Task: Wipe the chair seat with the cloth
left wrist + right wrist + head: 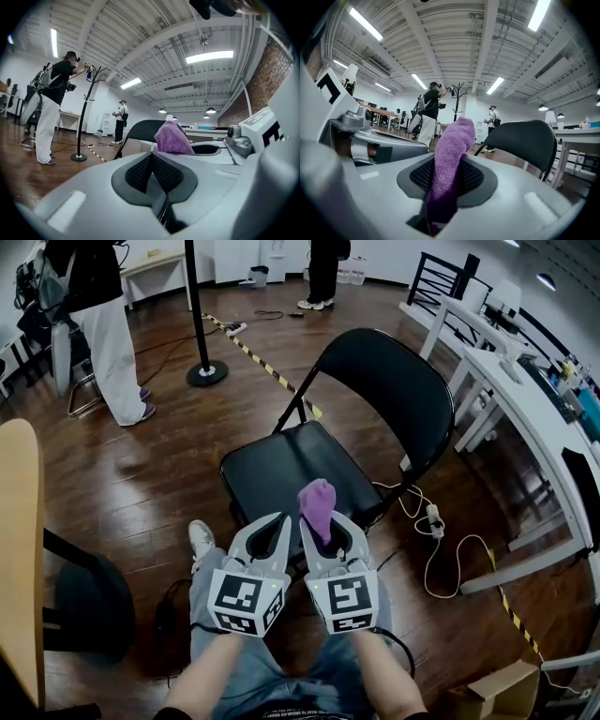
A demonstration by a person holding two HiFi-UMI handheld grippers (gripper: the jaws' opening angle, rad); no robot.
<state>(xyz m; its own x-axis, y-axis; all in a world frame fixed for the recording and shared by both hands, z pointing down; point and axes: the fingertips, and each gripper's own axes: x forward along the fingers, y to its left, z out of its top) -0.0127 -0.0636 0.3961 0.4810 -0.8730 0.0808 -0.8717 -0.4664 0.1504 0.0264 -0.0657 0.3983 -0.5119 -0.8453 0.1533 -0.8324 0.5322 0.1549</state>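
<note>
Barely beginning, seemingly: clamping the purple cloth (317, 501) in the right hand-held gripper (330, 524), holding it over the chair seat's (272, 470) near edge, left hand-held gripper (277, 523) clenched empty beside; all wiping remaining.

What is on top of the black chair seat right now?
Nothing lies on the visible part of the chair seat. Its near edge is covered by the left gripper and the right gripper, which pinches the purple cloth upright.
</note>
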